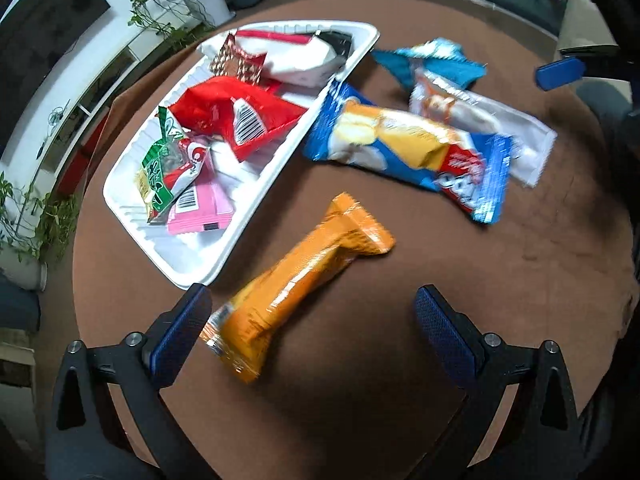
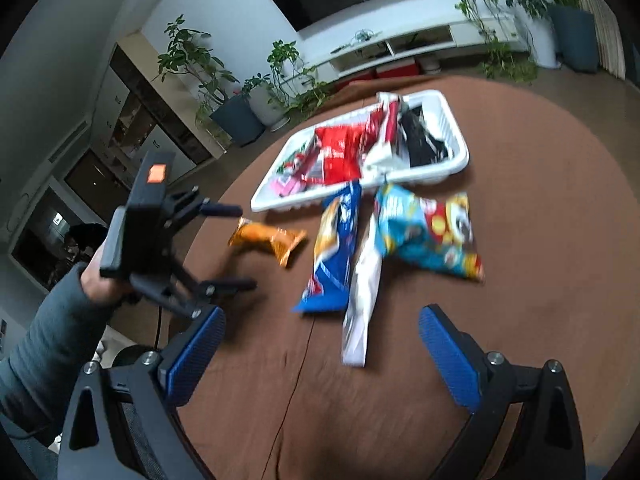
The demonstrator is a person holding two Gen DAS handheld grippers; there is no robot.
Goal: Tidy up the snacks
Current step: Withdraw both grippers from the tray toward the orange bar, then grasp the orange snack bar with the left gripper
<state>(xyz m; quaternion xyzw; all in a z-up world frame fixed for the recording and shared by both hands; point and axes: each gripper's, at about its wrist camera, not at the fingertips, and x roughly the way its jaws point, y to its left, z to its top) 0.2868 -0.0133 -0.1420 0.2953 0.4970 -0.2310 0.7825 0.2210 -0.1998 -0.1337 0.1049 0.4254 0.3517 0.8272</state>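
Lying on the brown table, the orange snack packet sits between the left gripper's wide-open jaws, untouched, just beside the white tray of snacks. The right gripper gapes empty too.

light: kinda dim, soft indoor | shadows: dark patch on table near the bottom | blur: wrappers smeared, worse in right view | glare: shiny orange packet | edges: heavy fisheye bend, black corners
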